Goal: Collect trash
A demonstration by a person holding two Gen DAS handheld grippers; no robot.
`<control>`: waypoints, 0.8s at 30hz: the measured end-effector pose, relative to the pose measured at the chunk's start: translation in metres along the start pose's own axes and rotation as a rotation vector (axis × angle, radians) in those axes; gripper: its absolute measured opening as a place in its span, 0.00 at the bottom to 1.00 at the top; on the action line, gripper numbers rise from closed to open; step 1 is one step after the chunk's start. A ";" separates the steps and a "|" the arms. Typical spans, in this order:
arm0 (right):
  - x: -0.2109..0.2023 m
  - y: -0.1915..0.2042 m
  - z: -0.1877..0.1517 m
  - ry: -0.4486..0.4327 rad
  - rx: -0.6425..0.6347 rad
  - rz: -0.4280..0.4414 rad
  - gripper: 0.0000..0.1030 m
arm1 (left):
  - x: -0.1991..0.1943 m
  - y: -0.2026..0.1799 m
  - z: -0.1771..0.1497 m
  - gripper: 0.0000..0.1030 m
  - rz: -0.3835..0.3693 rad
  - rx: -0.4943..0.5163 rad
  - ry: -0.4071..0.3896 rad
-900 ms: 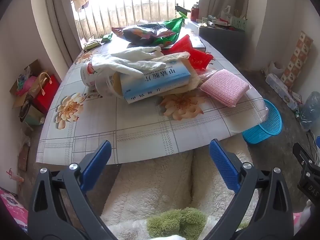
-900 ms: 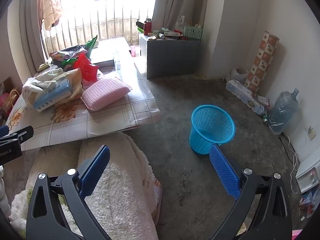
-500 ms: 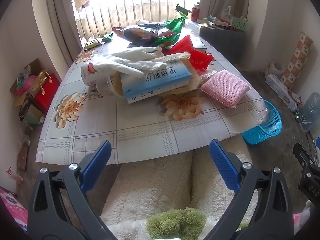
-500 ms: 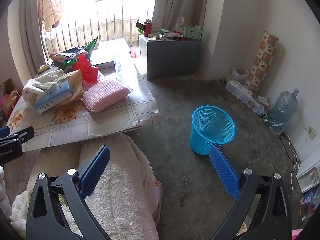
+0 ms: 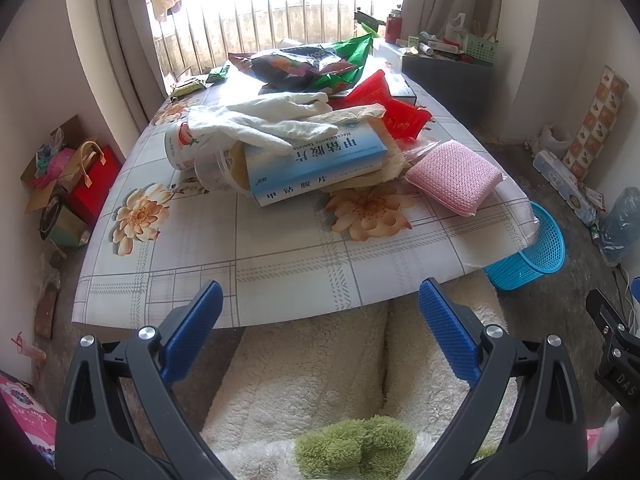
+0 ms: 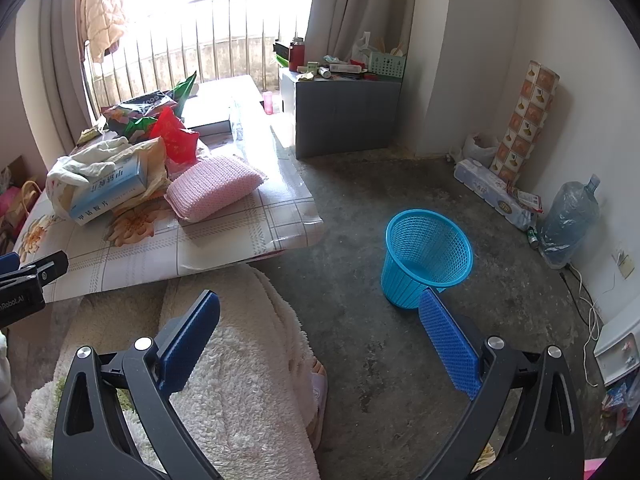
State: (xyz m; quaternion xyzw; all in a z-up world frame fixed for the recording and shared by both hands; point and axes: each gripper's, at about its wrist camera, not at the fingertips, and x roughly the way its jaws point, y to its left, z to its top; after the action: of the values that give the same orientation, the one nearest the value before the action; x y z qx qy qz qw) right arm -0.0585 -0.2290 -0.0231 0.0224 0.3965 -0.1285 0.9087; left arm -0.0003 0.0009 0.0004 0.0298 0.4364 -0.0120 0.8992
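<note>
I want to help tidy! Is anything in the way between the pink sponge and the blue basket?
Nothing visible. The pink sponge lies near the table's corner, and only bare floor separates that corner from the blue basket.

a lived-in room of a home: curtains (image 6: 344, 8) framed a barred window (image 6: 192, 40), a floral-clothed worktop (image 5: 280, 256) stood on bare concrete floor (image 6: 360, 208), a jacket (image 6: 100, 8) hung by the glass.
</note>
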 end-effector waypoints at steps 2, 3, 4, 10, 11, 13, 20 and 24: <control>0.000 -0.001 -0.001 -0.002 0.001 0.001 0.94 | 0.002 0.003 -0.001 0.92 -0.001 -0.002 0.002; 0.000 -0.001 -0.001 -0.001 0.001 0.001 0.94 | 0.002 0.003 -0.001 0.92 -0.001 -0.003 0.002; 0.000 -0.001 -0.001 -0.001 0.001 0.002 0.94 | 0.002 0.003 -0.001 0.92 -0.001 -0.003 0.002; 0.000 -0.002 -0.002 -0.002 0.004 0.005 0.94 | 0.002 0.004 -0.001 0.92 -0.001 -0.003 0.005; 0.000 -0.001 -0.002 -0.001 0.004 0.006 0.94 | 0.002 0.004 -0.001 0.92 -0.002 -0.004 0.005; 0.001 0.000 -0.001 0.000 0.006 0.008 0.94 | 0.003 0.006 -0.002 0.92 -0.001 -0.006 0.007; 0.000 0.000 -0.001 0.004 0.011 0.019 0.94 | 0.006 0.008 -0.002 0.92 0.003 -0.011 0.011; 0.000 -0.001 0.000 0.004 0.016 0.026 0.94 | 0.006 0.009 -0.002 0.92 0.003 -0.011 0.012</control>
State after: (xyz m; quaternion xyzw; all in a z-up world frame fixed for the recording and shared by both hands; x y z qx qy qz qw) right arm -0.0592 -0.2299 -0.0232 0.0350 0.3971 -0.1197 0.9093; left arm 0.0026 0.0099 -0.0051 0.0253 0.4419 -0.0081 0.8967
